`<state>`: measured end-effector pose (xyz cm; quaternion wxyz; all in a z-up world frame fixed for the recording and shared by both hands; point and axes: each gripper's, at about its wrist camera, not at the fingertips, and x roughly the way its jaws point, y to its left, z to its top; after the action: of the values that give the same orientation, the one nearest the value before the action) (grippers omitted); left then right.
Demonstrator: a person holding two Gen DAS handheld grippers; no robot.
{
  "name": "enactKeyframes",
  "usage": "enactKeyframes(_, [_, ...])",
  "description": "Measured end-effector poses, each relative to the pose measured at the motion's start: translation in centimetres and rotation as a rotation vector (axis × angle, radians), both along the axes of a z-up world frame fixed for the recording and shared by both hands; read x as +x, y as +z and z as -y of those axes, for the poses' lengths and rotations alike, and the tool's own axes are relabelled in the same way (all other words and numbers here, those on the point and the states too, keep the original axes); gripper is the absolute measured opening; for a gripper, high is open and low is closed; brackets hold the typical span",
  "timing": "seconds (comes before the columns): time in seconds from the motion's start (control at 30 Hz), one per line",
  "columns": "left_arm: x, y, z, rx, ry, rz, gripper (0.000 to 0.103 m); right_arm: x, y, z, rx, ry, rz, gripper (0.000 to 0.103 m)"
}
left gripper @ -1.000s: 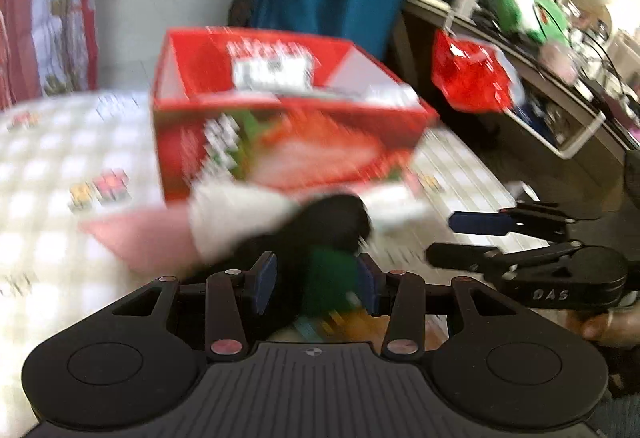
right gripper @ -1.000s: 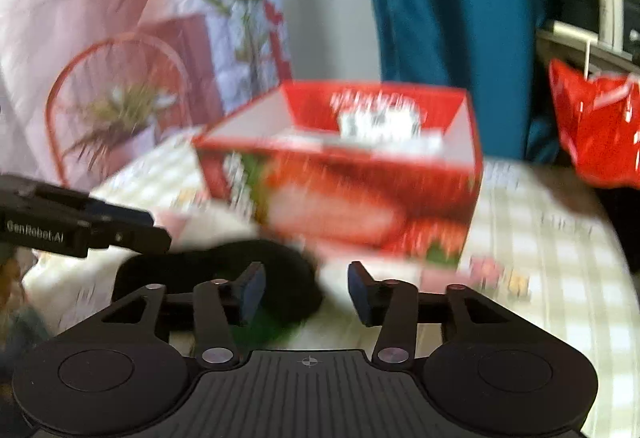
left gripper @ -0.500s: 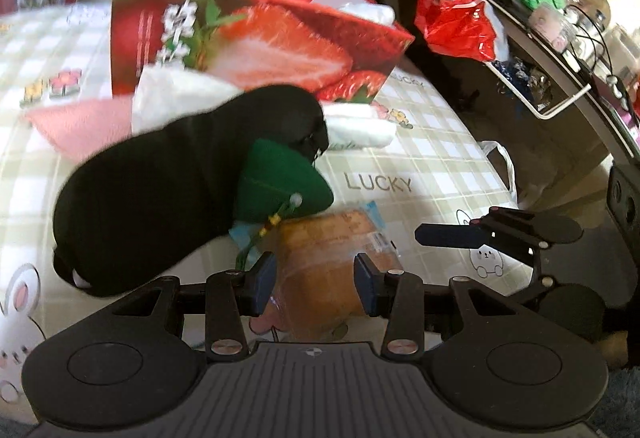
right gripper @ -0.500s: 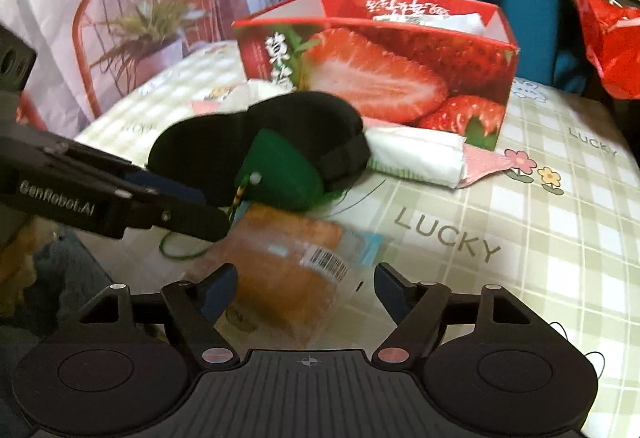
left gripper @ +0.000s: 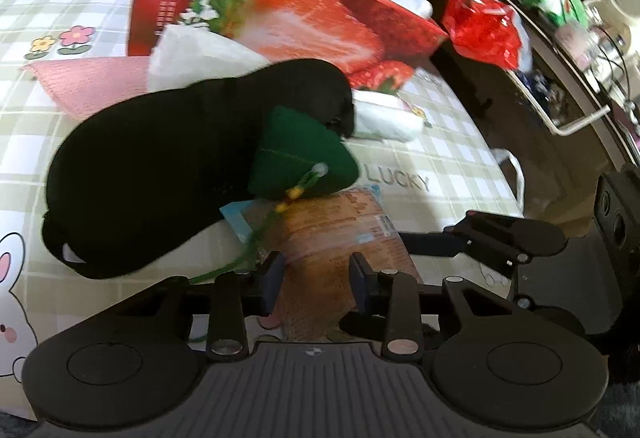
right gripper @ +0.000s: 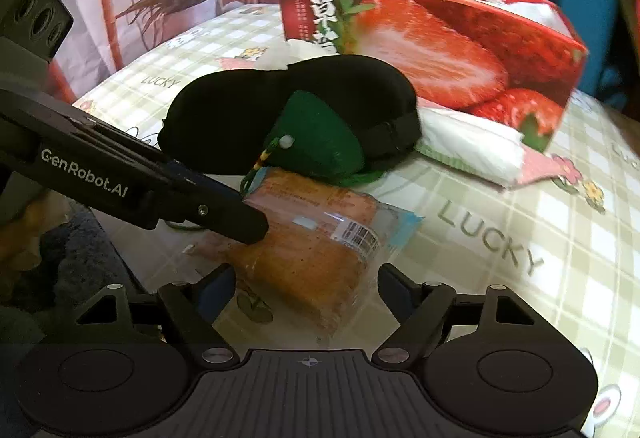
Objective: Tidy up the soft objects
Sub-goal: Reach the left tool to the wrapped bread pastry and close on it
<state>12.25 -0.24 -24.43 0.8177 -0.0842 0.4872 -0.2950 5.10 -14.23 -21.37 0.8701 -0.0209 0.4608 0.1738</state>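
On checkered worktop (right gripper: 500, 198), near edge: wrapped bread (right gripper: 320, 250) flat, just in front of green pouch (right gripper: 320, 134) and black eye mask (right gripper: 240, 118). I see left gripper (left gripper: 316, 278) jaws part-open, straddling bread end, grip unconfirmed. Right gripper (right gripper: 306, 286) jaws wide, empty, flanking bread. Strawberry box (right gripper: 460, 34) behind.
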Motion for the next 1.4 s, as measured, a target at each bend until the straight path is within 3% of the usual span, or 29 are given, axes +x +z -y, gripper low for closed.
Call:
enactKeyframes(0.2, [0.7, -0.3, -1.0, -0.018, 0.053, -0.002, 0.037, 1.4, -0.6, -1.4, -0.021, 0.065, 0.016, 0.068])
enactKeyframes(0.57, [0.8, -0.8, -1.1, -0.036, 0.045, -0.011, 0.038, -0.1, -0.7, -0.2, 0.019, -0.011, 0.06, 0.062])
enactKeyframes(1.2, [0.5, -0.6, -0.9, -0.036, 0.022, 0.005, 0.038, -0.5, -0.4, -0.2, 0.024, -0.012, 0.072, 0.056])
enactKeyframes(1.4, [0.3, 0.1, -1.0, -0.069, 0.003, 0.04, 0.038, -0.8, 0.2, -0.3, 0.032, -0.011, 0.091, 0.052])
